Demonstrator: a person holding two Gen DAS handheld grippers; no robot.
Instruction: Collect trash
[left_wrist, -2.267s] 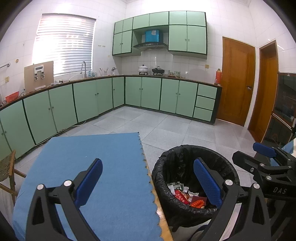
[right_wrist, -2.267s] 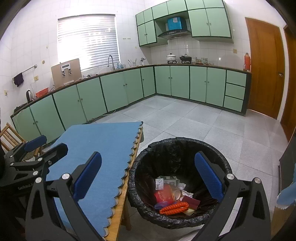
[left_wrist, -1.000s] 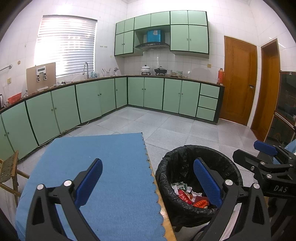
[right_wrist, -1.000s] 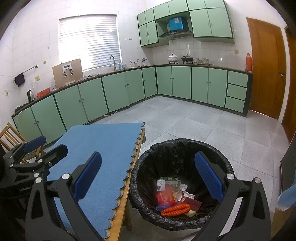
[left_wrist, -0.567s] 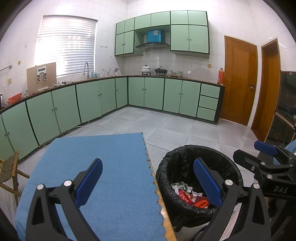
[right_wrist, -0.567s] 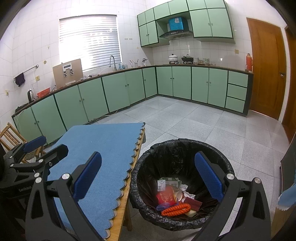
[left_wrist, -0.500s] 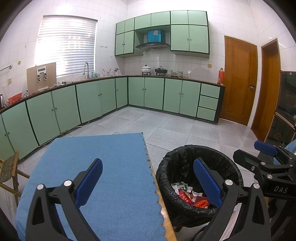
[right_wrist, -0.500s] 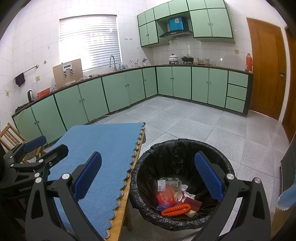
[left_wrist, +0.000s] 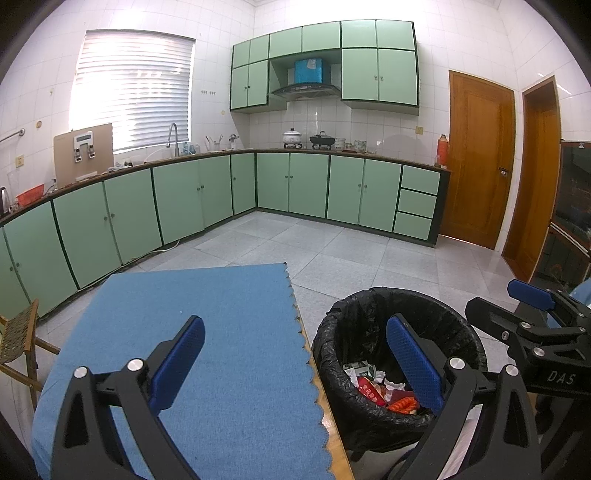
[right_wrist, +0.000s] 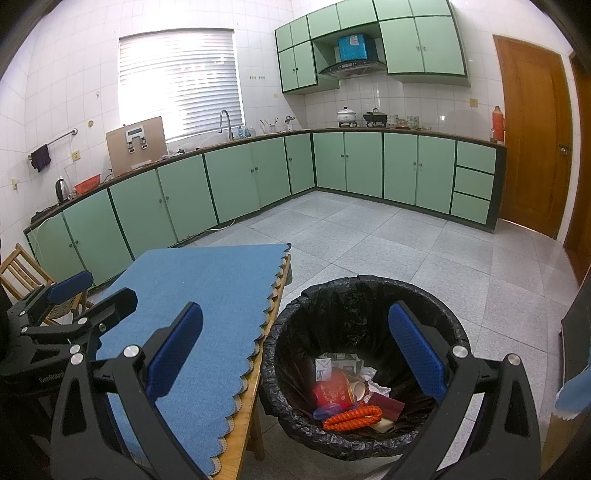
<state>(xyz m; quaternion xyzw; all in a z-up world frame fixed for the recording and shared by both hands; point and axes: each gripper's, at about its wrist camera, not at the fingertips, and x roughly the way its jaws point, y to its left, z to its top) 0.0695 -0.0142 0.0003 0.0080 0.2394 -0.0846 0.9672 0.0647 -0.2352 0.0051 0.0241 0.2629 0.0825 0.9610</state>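
Blue mat (left_wrist: 207, 347) on the table looks bare, all the trash (right_wrist: 343, 402) sits in the black-bagged bin (right_wrist: 369, 295) beside it, and left gripper (left_wrist: 295, 362) and right gripper (right_wrist: 295, 358) both hang wide and empty, so I'd guess collecting's basically done.

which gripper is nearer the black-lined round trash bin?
Right. The right gripper hangs at the black-lined round trash bin, one finger over its opening. The left gripper sits over the blue mat, beside the bin.

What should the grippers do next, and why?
Probably just pull both back and stop: the left gripper and right gripper are open and empty, the blue mat shows no litter, and the trash lies inside the bin.
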